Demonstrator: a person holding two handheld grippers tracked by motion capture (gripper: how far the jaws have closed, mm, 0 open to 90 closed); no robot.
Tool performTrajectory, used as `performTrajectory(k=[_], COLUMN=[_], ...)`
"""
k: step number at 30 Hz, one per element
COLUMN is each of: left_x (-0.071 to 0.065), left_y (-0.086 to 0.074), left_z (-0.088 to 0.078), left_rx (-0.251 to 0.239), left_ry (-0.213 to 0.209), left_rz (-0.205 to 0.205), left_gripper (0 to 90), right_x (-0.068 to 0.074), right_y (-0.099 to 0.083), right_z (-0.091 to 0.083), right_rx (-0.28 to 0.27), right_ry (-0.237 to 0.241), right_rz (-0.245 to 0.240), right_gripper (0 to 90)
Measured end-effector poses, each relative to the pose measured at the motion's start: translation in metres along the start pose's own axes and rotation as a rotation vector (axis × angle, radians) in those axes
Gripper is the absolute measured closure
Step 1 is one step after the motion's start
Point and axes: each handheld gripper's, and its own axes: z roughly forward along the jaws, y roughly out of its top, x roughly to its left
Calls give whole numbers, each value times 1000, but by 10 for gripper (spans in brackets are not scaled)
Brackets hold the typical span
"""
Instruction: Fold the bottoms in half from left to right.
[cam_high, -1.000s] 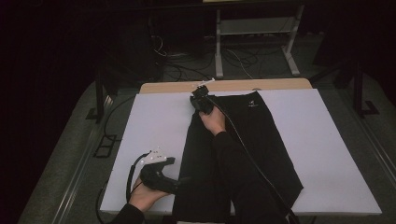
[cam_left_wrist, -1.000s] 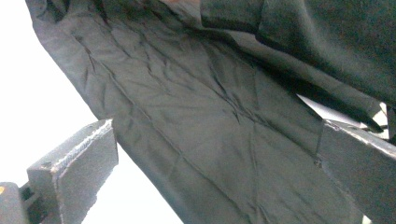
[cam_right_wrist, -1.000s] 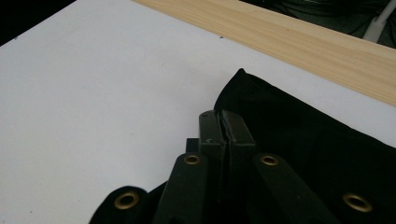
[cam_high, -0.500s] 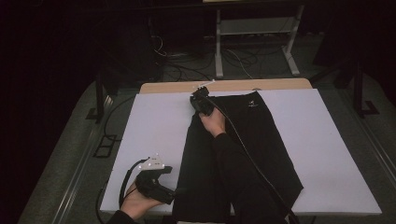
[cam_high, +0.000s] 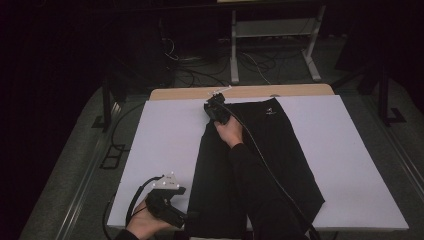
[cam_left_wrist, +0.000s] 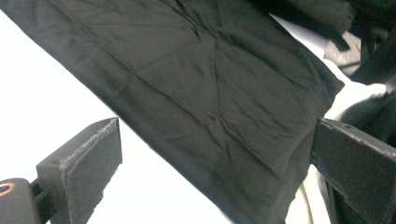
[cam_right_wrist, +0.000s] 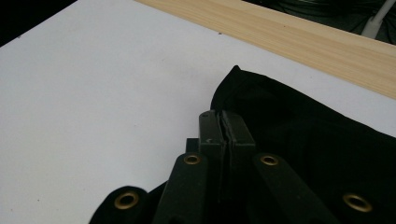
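Note:
A black garment (cam_high: 285, 155) lies flat along the middle of the white table (cam_high: 160, 140), its length running from front to back. At its far left corner my right gripper (cam_high: 212, 107) is held from behind by a hand. In the right gripper view the jaws are pressed together (cam_right_wrist: 223, 133) on the garment's edge (cam_right_wrist: 303, 135). My left gripper (cam_high: 187, 217) is at the table's front edge, beside the garment's near left hem. The left gripper view shows it open (cam_left_wrist: 210, 158), the jaws wide apart with the cloth (cam_left_wrist: 210, 93) spread just beyond them.
A bare wooden strip (cam_high: 250, 92) borders the table's far edge. A metal frame (cam_high: 270, 30) and floor cables stand behind it in the dark. White surface lies bare left and right of the garment. The right forearm and its cable cross the garment.
My left gripper has slid back toward the table's front edge, staying beside the garment's left hem. The right gripper has stayed put at the far corner.

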Motion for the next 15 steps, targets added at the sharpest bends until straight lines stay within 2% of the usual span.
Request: performTrajectory(k=[3,8,12,13,14,15], left_x=[-3,-2,0,1,1,2], left_y=[-1,-6,-7,-7,-7,-7], left_z=[1,2,3,3,3,5], left_rx=[28,59,60,61,61,85], left_ry=[-27,-41,-57,-90,-90,-108], left_rz=[13,11,9,-1,-1,-7], left_gripper=[45,64,115,144,151,165], right_x=[-2,-3,-4,-4,-4,-4], right_y=[1,3,3,2,2,2], right_z=[-3,-7,-7,-7,-7,-6], right_rx=[-3,-10,-12,-10,-10,-9], right_ry=[-6,-10,-9,-8,-8,1], right_rz=[-1,2,1,0,0,-1], right_gripper=[862,862,862,862,862,862])
